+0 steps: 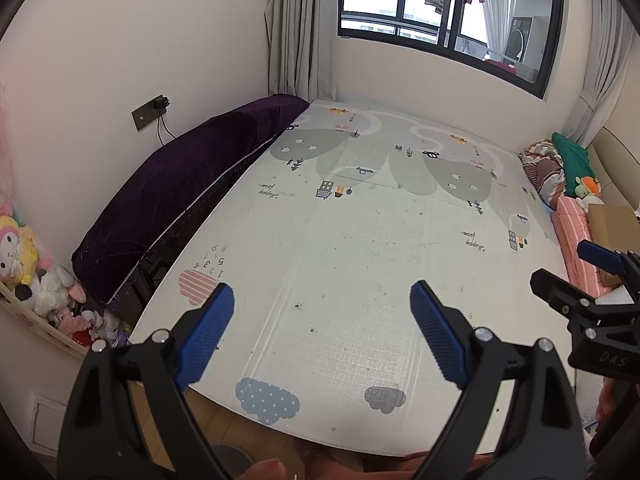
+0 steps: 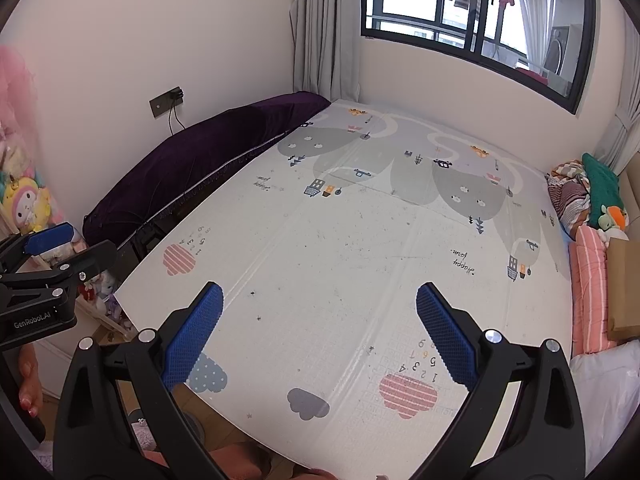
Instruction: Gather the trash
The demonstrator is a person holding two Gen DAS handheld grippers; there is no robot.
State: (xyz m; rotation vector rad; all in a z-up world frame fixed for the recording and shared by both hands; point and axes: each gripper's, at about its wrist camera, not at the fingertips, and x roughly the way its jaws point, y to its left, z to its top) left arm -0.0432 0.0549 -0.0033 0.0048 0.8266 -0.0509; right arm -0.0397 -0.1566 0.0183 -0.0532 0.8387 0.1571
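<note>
Blue-padded left gripper (image 1: 322,328) and right gripper (image 2: 320,332), both spread wide and holding nothing, hang side by side above the near edge of a printed play mat (image 1: 340,240). Small dark specks of trash (image 1: 297,306) lie scattered across the mat. Beyond, at left, a low wooden bin (image 1: 40,326) holds plush toys (image 1: 24,256); a cardboard box (image 1: 612,226) at far right, contents hidden.
</note>
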